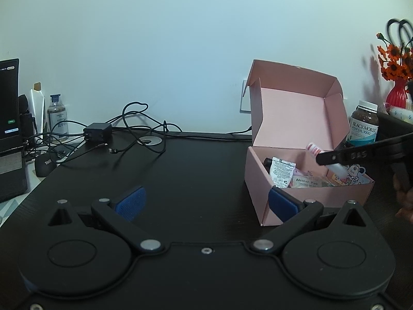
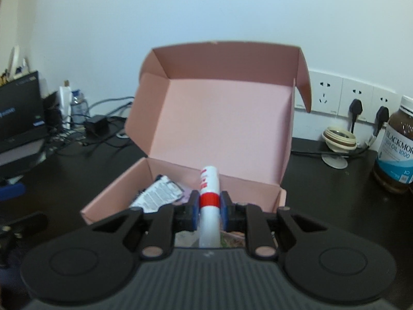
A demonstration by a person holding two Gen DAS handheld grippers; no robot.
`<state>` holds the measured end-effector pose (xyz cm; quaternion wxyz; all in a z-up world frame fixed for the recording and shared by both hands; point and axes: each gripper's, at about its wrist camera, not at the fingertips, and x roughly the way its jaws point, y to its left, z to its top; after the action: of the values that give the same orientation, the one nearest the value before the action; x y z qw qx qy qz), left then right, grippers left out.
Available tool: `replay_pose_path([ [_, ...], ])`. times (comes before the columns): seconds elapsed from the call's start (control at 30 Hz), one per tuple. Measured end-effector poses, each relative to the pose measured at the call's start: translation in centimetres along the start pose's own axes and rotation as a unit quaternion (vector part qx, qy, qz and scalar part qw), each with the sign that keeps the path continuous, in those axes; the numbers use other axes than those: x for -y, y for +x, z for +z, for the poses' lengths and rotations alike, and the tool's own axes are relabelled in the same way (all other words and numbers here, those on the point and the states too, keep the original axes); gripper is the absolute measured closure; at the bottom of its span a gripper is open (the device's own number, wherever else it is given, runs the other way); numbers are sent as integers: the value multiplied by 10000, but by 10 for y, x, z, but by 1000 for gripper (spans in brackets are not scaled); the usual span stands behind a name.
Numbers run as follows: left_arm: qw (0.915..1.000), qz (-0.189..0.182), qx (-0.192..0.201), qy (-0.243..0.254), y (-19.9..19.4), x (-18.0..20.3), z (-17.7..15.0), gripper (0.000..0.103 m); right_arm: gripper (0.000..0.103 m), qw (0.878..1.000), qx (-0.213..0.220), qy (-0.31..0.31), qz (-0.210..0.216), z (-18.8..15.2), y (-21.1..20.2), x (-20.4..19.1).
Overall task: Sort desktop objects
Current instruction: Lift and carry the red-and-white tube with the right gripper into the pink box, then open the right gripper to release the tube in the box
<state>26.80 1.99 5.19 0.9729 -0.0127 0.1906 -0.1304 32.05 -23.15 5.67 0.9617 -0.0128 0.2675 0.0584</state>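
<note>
An open pink cardboard box (image 1: 304, 199) (image 2: 222, 108) stands on the black desk, lid raised; inside lie a white printed sachet (image 1: 281, 171) (image 2: 157, 193), alcohol pads and other small packets. My right gripper (image 2: 209, 206) is shut on a white tube with a red band (image 2: 209, 199), holding it over the box's front edge; in the left wrist view the tube (image 1: 333, 164) pokes over the box's right side. My left gripper (image 1: 206, 201) is open and empty, low over the desk just left of the box, its right pad (image 1: 282, 204) near the box's front corner.
A brown fish oil bottle (image 1: 364, 124) (image 2: 395, 152) stands right of the box. A red vase with orange flowers (image 1: 397, 77) is at far right. A black adapter with tangled cables (image 1: 98, 130) and a monitor (image 1: 9, 103) are at left. Wall sockets (image 2: 343, 98) are behind.
</note>
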Motion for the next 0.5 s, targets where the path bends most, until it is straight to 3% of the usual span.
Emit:
replay_pose_path([
  [0.5, 10000, -15, 4, -28, 0, -1, 0, 0, 87, 9989, -376, -259, -105, -8, 17, -10],
])
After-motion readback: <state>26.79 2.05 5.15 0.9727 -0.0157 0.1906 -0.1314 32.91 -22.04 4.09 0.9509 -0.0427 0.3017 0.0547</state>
